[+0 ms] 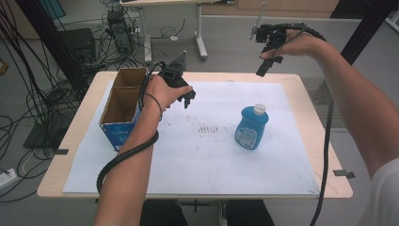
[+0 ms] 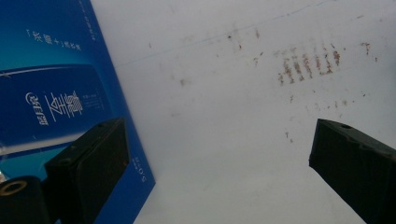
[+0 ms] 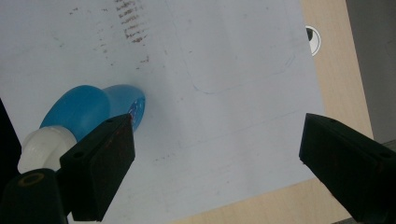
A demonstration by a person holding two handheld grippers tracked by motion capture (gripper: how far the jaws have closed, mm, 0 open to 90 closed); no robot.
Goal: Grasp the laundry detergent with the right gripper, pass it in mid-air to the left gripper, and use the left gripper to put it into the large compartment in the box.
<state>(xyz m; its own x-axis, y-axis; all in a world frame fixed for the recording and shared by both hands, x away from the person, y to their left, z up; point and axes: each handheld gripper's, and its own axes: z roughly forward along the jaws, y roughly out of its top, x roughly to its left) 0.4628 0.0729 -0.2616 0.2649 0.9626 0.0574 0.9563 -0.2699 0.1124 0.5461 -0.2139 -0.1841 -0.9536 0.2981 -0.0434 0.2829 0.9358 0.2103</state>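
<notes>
Left claw [image 1: 187, 97] gaping beside box [image 1: 121, 109]; bottle [image 1: 251, 127] well apart.

Left gripper [image 1: 188, 98]: black body, grey three-cornered plate [image 1: 179, 60] on top, thick black ribbed cable [image 1: 123, 155] trailing along the forearm. Right gripper [image 1: 269, 60]: black, same ribbed cable [image 1: 326, 141]. Jaw blocks are matte black, rectangular, with small round screw holes; a brass-ringed hole sits beside one. Forearms bare; white short sleeve [image 1: 387, 197] on right arm.
</notes>
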